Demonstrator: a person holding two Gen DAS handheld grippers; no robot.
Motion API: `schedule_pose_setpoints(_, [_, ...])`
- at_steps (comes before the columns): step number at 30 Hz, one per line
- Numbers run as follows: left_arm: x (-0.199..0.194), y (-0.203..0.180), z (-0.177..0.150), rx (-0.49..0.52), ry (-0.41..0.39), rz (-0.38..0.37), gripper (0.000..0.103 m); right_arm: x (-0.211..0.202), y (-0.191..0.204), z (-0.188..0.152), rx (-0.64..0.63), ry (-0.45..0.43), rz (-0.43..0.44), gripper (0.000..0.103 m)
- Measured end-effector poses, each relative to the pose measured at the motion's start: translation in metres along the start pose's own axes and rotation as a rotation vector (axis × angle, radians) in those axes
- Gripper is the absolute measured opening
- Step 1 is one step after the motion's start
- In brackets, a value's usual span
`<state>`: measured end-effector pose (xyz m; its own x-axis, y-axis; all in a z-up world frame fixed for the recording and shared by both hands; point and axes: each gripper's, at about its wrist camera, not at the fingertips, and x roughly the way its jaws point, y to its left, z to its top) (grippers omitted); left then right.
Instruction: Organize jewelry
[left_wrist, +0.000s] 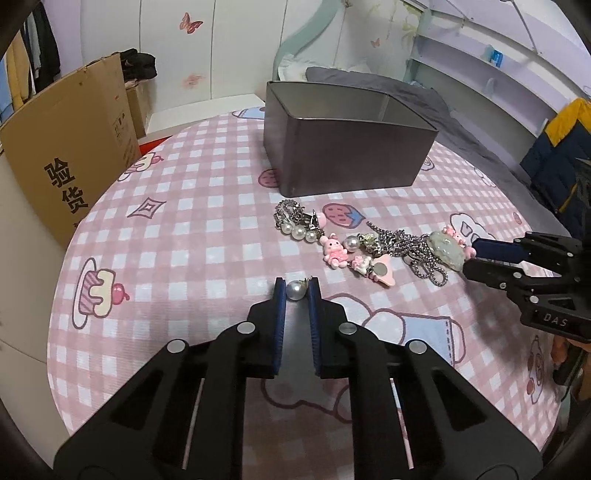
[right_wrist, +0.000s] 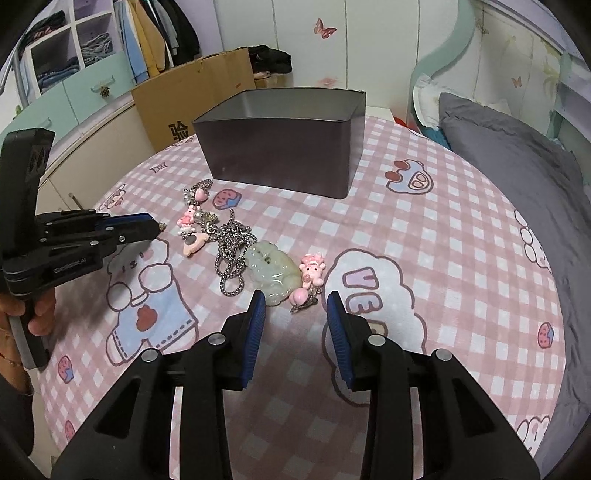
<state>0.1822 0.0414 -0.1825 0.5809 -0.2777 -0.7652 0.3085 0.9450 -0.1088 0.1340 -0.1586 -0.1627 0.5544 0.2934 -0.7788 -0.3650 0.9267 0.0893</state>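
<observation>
In the left wrist view, the left gripper (left_wrist: 297, 290) pinches a single pearl (left_wrist: 296, 290) on the checked cloth (left_wrist: 192, 221) (lift it straight, since it could roll free). In the right wrist view, the right gripper (right_wrist: 297, 306) stands unclenched around the jade pendant (right_wrist: 272, 272)'s near edge; it should close squarely before carrying to the tin box (right_wrist: 280, 162) beyond.

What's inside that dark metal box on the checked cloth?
The metal box is open on top, and only bare grey inner walls show. Its near wall hides the floor, so whether anything lies at the bottom cannot be told. The jewelry pile lies outside it.
</observation>
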Motion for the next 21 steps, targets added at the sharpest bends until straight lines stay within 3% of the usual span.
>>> schedule_pose_setpoints(16, [-0.014, -0.005, 0.009, -0.015, -0.028, -0.087, 0.012, 0.003, -0.013, 0.005, -0.002, 0.000, -0.035, 0.029])
schedule_pose_setpoints(19, [-0.017, -0.009, 0.013, -0.008, -0.035, -0.102, 0.012, 0.007, -0.011, 0.009, -0.036, 0.007, -0.045, 0.024])
schedule_pose_setpoints(21, [-0.019, -0.010, 0.017, -0.009, -0.044, -0.119, 0.012, 0.009, -0.012, 0.011, -0.050, 0.009, -0.057, 0.014])
